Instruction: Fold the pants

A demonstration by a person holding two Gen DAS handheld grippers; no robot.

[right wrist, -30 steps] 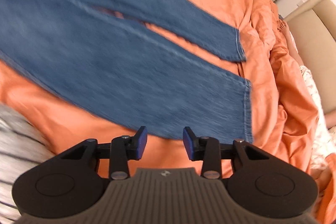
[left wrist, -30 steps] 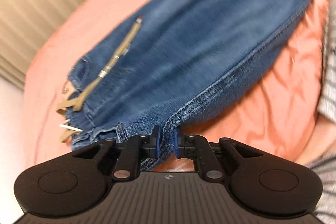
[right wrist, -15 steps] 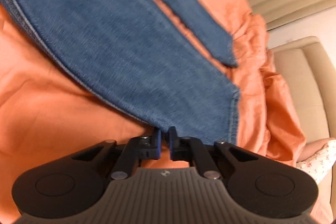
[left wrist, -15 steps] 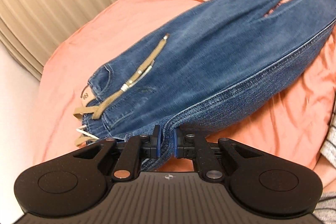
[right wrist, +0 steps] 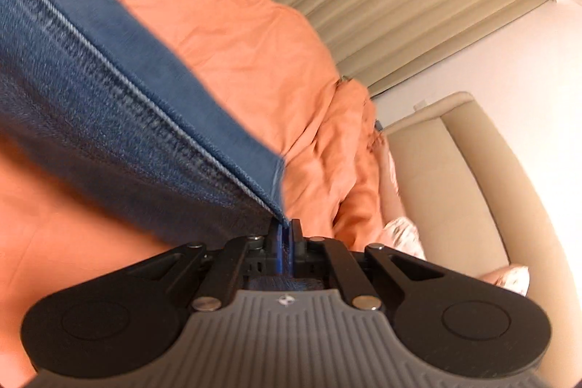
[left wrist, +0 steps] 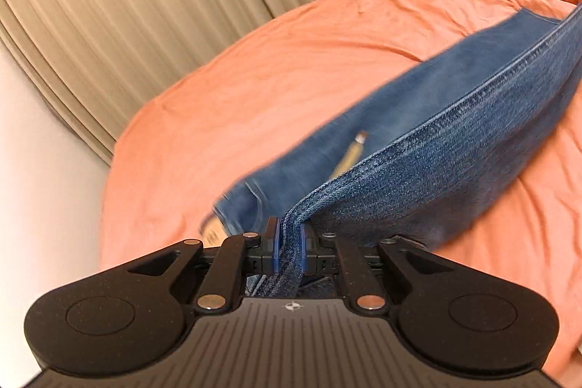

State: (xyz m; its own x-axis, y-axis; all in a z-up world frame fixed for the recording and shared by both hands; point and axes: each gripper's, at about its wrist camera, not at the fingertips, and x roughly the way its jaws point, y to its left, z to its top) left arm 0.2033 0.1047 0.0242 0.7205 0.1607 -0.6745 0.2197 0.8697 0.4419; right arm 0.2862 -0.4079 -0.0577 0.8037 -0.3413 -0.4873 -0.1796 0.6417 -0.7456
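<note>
An orange bed carries the jeans, their near side seam raised, long axis running between the grippers. Left gripper pinches the waist end; right gripper pinches the hem end.

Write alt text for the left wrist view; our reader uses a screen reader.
The left claw is shut on the side seam of blue jeans, lifting that edge above an orange bedsheet. Beige curtains hang behind.
</note>
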